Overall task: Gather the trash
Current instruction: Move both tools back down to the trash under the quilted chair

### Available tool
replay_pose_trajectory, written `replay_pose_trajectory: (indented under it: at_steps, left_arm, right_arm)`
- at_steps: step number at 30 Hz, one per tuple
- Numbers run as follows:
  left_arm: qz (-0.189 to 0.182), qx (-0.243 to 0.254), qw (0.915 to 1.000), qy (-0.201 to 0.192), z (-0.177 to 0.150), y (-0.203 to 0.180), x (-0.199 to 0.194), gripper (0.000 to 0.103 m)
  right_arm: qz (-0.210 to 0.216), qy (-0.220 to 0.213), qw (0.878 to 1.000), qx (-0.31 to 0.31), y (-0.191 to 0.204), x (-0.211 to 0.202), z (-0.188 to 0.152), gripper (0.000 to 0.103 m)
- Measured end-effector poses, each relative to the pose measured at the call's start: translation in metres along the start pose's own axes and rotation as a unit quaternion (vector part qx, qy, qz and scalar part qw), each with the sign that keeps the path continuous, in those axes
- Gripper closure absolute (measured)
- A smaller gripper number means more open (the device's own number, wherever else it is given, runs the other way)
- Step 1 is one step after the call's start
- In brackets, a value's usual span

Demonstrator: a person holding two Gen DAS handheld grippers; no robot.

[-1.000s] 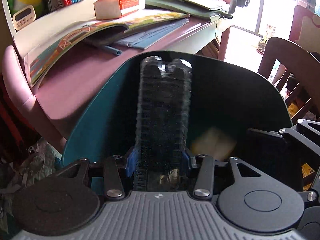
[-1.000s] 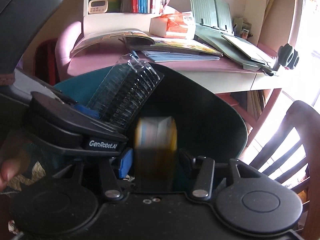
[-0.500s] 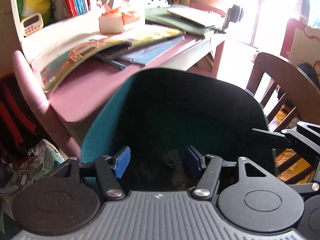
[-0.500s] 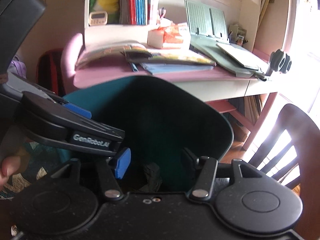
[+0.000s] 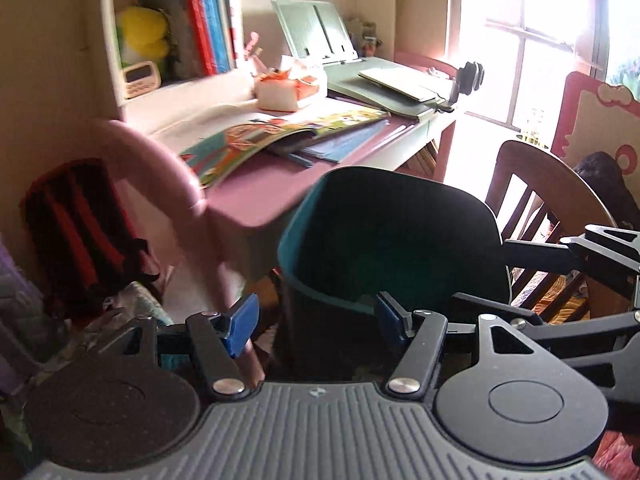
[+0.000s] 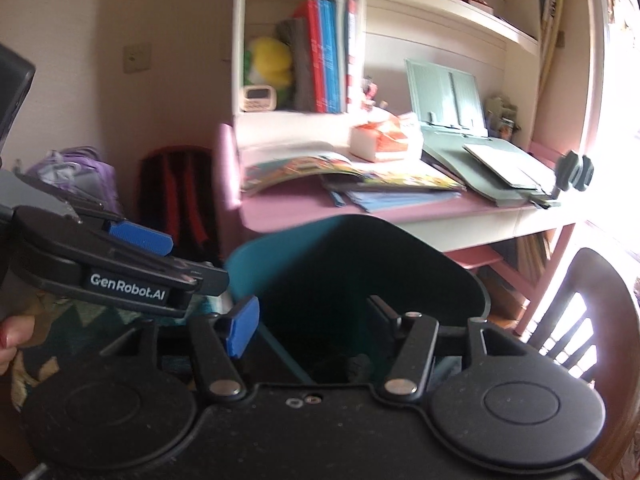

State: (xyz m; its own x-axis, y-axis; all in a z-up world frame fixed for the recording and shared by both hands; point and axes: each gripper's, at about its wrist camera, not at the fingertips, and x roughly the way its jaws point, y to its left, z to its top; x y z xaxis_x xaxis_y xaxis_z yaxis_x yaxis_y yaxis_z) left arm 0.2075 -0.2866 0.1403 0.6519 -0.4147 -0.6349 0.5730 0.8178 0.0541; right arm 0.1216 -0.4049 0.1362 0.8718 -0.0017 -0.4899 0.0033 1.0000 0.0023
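Note:
A teal trash bin [image 5: 292, 240] with a black liner stands on the floor in front of the desk; it also shows in the right wrist view [image 6: 256, 264]. Its inside is dark and the contents are hidden. My left gripper [image 5: 316, 316] is open and empty, just above the bin's near rim. My right gripper [image 6: 312, 316] is open and empty over the bin's near side. The left gripper also appears at the left of the right wrist view [image 6: 136, 240], and the right gripper's arm at the right of the left wrist view [image 5: 580, 248].
A pink-topped desk [image 5: 256, 196] behind the bin holds open picture books [image 6: 340, 172], a tissue box [image 6: 380, 140] and a green book stand [image 6: 444, 92]. A brown wooden chair [image 5: 540, 184] stands right. A red-black backpack [image 5: 80, 232] and a purple bag [image 6: 76, 176] sit left.
One second ago the left gripper held a clear plastic bottle and the right a small carton over the bin. Both were let go and both grippers have pulled back and up.

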Motion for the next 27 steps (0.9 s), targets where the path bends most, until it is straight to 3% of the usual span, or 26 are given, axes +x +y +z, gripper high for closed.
replay_pose_trajectory:
  at_steps: [7, 15, 21, 27]
  left_arm:
    - [0.024, -0.029, 0.9993, -0.003, -0.046, 0.042, -0.047, 0.040]
    - [0.070, -0.076, 0.9946, 0.009, -0.116, 0.113, -0.085, 0.036]
    - [0.110, -0.113, 0.9874, 0.012, -0.165, 0.164, -0.092, 0.025]
    - [0.145, -0.144, 0.9786, 0.024, -0.217, 0.208, -0.070, 0.017]
  right_arm:
    - [0.054, 0.000, 0.998, -0.025, 0.059, -0.011, -0.003, 0.045]
    - [0.120, 0.020, 0.990, -0.066, 0.142, 0.004, -0.026, 0.044]
    - [0.165, 0.057, 0.982, -0.077, 0.196, 0.044, -0.052, 0.044]
    - [0.189, 0.100, 0.973, -0.091, 0.238, 0.104, -0.089, 0.044]
